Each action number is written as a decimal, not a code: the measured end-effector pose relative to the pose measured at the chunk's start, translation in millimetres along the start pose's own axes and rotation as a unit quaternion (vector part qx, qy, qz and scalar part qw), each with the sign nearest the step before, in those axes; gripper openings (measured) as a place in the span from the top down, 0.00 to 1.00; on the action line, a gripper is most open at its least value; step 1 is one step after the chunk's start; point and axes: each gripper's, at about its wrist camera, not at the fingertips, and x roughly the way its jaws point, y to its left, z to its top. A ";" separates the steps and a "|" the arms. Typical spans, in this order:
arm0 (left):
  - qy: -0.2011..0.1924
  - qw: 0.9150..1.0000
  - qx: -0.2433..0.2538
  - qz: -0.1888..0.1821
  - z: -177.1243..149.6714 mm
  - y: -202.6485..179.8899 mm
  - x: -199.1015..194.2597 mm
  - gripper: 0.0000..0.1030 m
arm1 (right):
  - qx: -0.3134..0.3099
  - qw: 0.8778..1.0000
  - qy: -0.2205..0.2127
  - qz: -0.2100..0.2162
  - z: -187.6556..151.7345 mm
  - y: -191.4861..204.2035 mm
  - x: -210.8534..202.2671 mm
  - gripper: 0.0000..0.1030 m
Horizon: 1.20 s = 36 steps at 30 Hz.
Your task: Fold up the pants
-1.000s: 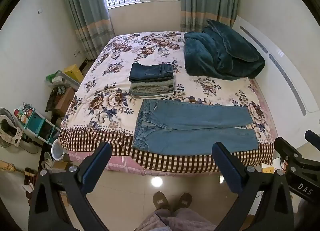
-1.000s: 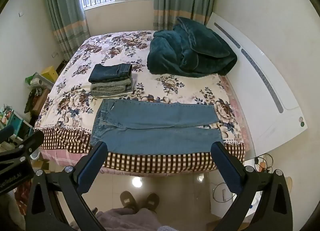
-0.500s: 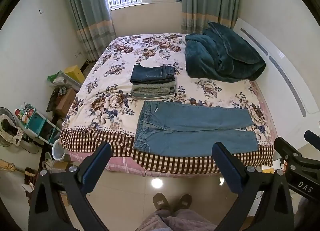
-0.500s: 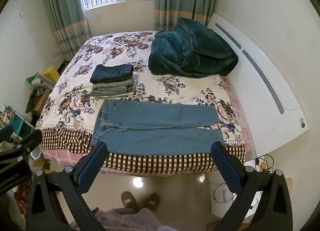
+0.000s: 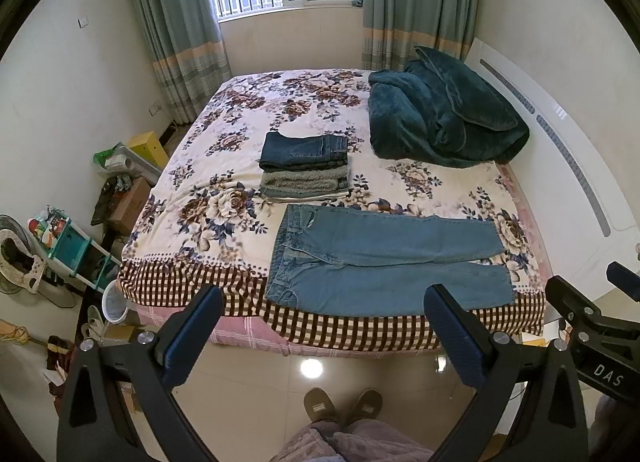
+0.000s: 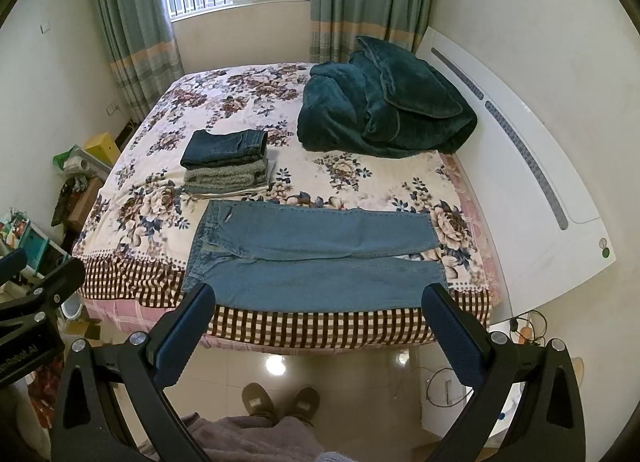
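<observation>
A pair of light blue jeans (image 5: 380, 262) lies flat along the near edge of the bed, waistband to the left, legs to the right; it also shows in the right wrist view (image 6: 316, 258). My left gripper (image 5: 324, 326) is open and empty, held above the floor in front of the bed. My right gripper (image 6: 320, 326) is open and empty too, beside it and equally short of the jeans. The right gripper's body shows at the right edge of the left wrist view (image 5: 588, 326).
A stack of folded pants (image 5: 306, 166) sits behind the jeans. A dark green blanket (image 5: 444, 118) is heaped at the bed's far right by the white headboard (image 5: 560, 150). Clutter and a shelf (image 5: 68, 242) stand left of the bed. My slippered feet (image 5: 340, 406) stand on the tiled floor.
Both views have shifted slightly, so the bed sits a little lower in frame. The jeans and both grippers' openings are unchanged.
</observation>
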 end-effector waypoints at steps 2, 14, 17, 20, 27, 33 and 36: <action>0.000 1.000 -0.001 0.000 -0.5 0.3 -0.3 0.00 | 0.000 1.000 0.000 0.001 3.5 -0.4 -3.6 0.00; 0.002 1.000 -0.001 -0.004 5.7 -4.7 0.4 0.00 | 0.000 1.000 -0.001 0.000 4.2 -0.9 -3.2 0.00; 0.002 1.000 -0.002 -0.004 5.2 -4.5 0.5 0.00 | 0.000 1.000 0.000 0.000 4.7 -0.8 -3.1 0.00; 0.003 1.000 -0.002 -0.005 5.1 -8.8 3.6 0.00 | 0.000 1.000 0.001 0.001 5.0 -1.3 -2.5 0.00; 0.003 1.000 -0.002 -0.006 9.3 -15.9 1.4 0.00 | 0.001 1.000 0.000 0.001 5.2 -1.7 -1.5 0.00; 0.003 1.000 -0.003 -0.007 10.5 -17.9 1.1 0.00 | 0.000 1.000 0.000 0.000 6.0 -2.1 -0.9 0.00; 0.003 1.000 -0.004 -0.008 9.7 -16.1 1.3 0.00 | 0.000 1.000 0.001 0.001 6.4 -2.3 -0.4 0.00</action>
